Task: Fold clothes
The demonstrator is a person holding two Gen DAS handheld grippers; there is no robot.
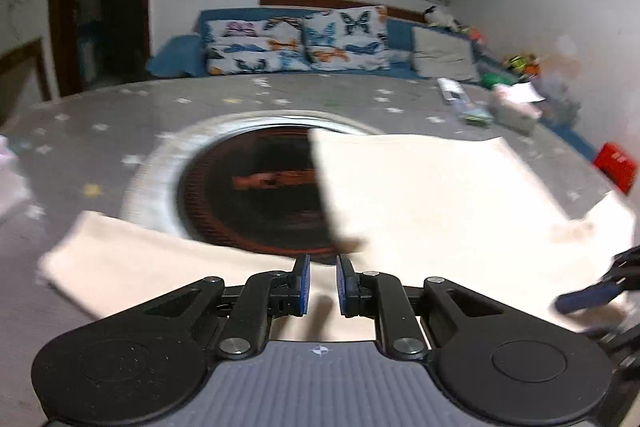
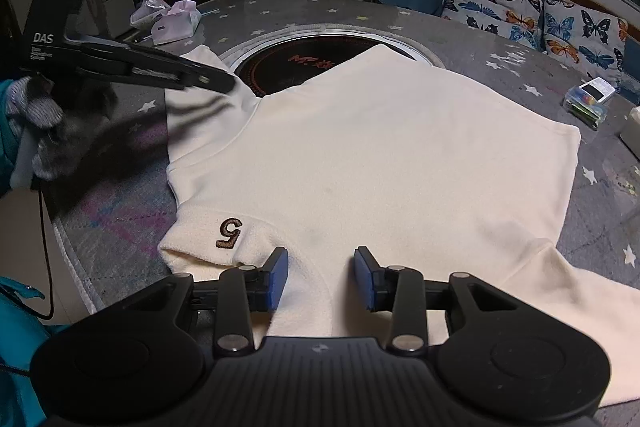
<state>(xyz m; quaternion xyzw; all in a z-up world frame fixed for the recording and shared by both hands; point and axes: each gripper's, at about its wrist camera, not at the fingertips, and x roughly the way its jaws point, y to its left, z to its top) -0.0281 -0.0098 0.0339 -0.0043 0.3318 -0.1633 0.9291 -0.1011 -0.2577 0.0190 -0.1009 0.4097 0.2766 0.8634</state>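
A cream sweatshirt (image 2: 380,155) lies spread flat on the table, with a brown "5" (image 2: 229,233) stitched near its collar. My right gripper (image 2: 320,255) rests over the collar area with its jaws open, the cloth lying under them and not pinched. My left gripper (image 1: 323,261) hovers over the near edge of the sweatshirt (image 1: 440,187). Its blue pads stand a narrow gap apart with nothing between them. In the right wrist view the left gripper (image 2: 224,81), held by a gloved hand (image 2: 36,111), points at the left sleeve (image 2: 204,99).
The table (image 2: 500,79) has a grey star-print cover and a round dark cooktop (image 2: 304,63) set in its middle, partly under the sweatshirt. Pink tissue packs (image 2: 176,19) sit at far left. A small box (image 2: 588,103) and a red box (image 1: 616,167) lie at the right edge.
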